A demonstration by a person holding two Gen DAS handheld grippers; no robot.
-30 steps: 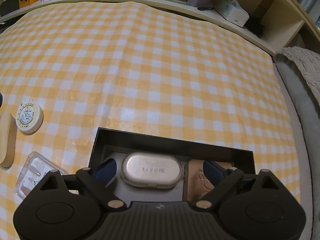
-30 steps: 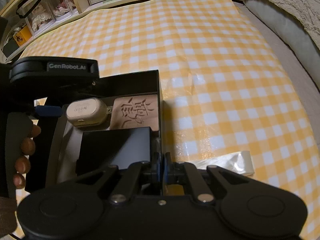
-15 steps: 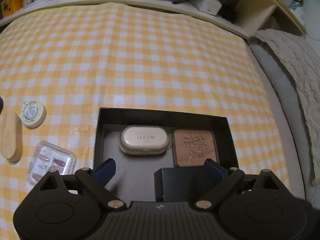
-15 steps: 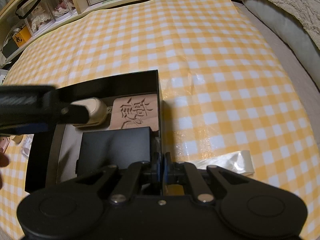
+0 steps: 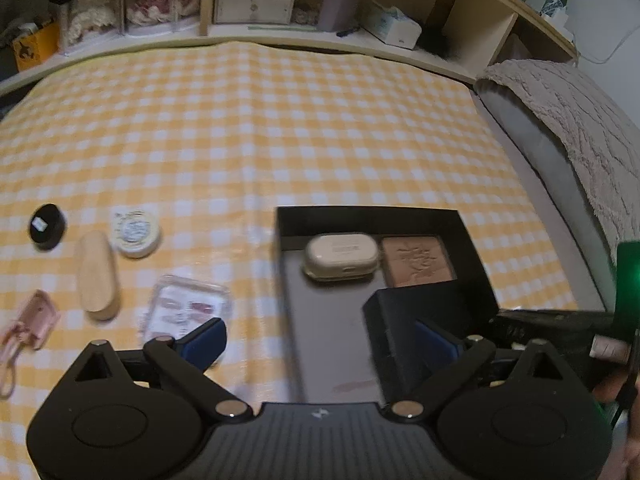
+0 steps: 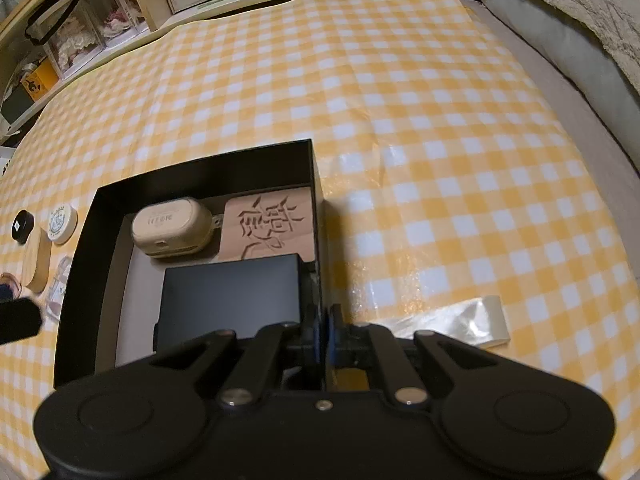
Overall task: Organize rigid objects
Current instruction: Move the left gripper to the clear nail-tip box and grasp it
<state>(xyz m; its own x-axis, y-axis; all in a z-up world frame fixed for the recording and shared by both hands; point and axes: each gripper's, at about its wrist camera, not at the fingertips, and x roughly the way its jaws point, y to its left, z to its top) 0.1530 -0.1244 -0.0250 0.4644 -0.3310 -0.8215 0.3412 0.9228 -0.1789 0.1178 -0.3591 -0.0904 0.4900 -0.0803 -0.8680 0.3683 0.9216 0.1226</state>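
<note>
A black tray (image 5: 368,214) (image 6: 200,164) on the checked cloth holds a cream oval case (image 5: 342,254) (image 6: 172,226), a carved wooden tile (image 5: 416,266) (image 6: 270,224) and a black box (image 5: 420,320) (image 6: 232,296). My right gripper (image 6: 325,328) is shut on the tray's right wall near its front corner. My left gripper (image 5: 320,344) is open and empty above the tray's left wall. To the tray's left lie a clear plastic case (image 5: 188,312), a wooden oval (image 5: 96,276), a round white tin (image 5: 136,234), a black round jar (image 5: 47,226) and a pink case (image 5: 34,318).
A strip of clear plastic film (image 6: 452,322) lies on the cloth right of the tray. Shelves with boxes and drawers (image 5: 252,4) run along the far edge. A grey cushion with a knitted throw (image 5: 568,120) borders the right side.
My left gripper has pulled up and back from the cream case and shifted left, bringing the loose items at left into view. The right gripper has stayed shut on the tray wall.
</note>
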